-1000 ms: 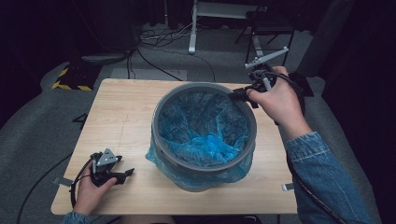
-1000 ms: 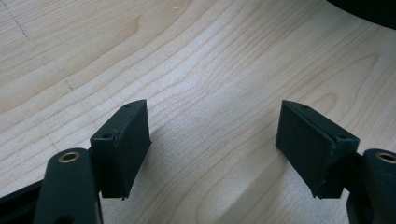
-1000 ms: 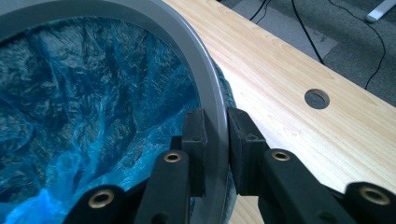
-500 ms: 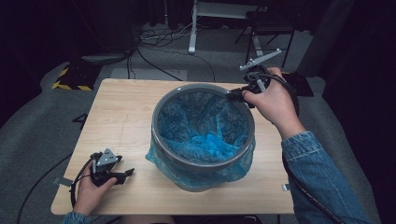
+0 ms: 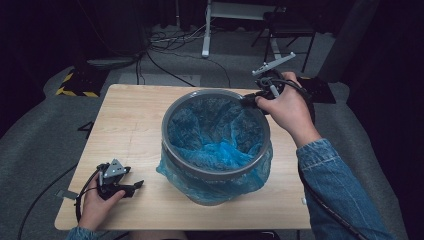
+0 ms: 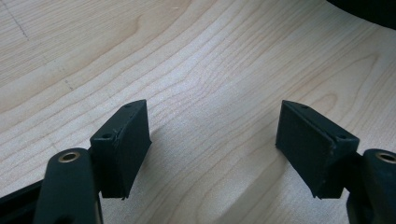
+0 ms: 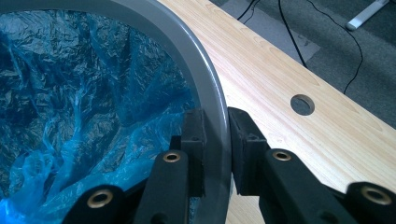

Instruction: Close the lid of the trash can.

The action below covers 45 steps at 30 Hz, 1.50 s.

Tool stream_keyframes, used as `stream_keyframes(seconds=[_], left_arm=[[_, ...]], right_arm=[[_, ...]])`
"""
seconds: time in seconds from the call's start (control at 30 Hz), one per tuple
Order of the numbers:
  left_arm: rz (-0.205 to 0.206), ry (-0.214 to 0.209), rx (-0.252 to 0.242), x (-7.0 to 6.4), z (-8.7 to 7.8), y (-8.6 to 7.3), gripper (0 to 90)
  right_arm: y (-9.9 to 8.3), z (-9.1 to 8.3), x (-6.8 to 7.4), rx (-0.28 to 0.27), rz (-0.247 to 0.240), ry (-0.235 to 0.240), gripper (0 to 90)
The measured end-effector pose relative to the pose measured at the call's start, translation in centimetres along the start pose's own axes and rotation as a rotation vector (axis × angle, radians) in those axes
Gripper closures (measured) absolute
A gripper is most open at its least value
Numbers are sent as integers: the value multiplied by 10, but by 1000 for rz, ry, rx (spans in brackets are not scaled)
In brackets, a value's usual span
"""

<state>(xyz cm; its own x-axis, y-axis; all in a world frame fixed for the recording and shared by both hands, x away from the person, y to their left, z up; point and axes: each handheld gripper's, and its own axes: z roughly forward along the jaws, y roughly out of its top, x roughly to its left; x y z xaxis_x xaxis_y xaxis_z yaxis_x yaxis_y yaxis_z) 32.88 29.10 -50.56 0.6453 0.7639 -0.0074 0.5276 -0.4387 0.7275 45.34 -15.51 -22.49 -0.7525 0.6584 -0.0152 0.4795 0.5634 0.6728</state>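
A round grey bin stands mid-table, lined with a crumpled blue plastic bag that spills over its near rim. My right gripper is at the bin's far right edge. In the right gripper view it is shut on the grey bin rim, one jaw inside against the bag and one outside. My left gripper rests low at the table's near left corner. In the left gripper view it stands open over bare wood, with nothing between its jaws.
The light wooden table has a round cable hole near its far edge. Beyond the table are grey carpet, trailing cables, a white stand leg and a dark chair.
My right hand and gripper have shifted slightly left along the bin's far right rim. The left gripper has stayed put.
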Motion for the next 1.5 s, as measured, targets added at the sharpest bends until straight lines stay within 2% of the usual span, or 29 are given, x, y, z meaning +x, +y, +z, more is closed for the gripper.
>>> stream_keyframes(seconds=[0.13, 0.2, 0.27, 0.33, 0.4, 0.7, 0.97, 1.5], left_arm=[[0, 0, 0, 0, 0, 0, 259], [0, 0, 0, 0, 0, 0, 259], [0, 0, 0, 0, 0, 0, 259], [0, 0, 0, 0, 0, 0, 259], [0, 0, 1, 0, 0, 0, 259], [0, 0, 0, 0, 0, 0, 259], [2, 1, -1, 0, 0, 0, 259], [2, 0, 2, 0, 0, 0, 259]], right_arm=[[-2, -1, 1, -7, -9, -5, 757], [-3, -1, 2, -26, -9, 5, 617], [-3, -2, 3, -73, -28, -19, 495], [-3, -6, 2, -110, -39, -36, 444], [-5, -12, 1, -141, -23, -32, 417], [-21, -42, -7, -197, -1, -48, 401], [-40, -67, 0, -221, -22, -52, 397], [-86, -91, 4, -217, -8, -59, 387]])
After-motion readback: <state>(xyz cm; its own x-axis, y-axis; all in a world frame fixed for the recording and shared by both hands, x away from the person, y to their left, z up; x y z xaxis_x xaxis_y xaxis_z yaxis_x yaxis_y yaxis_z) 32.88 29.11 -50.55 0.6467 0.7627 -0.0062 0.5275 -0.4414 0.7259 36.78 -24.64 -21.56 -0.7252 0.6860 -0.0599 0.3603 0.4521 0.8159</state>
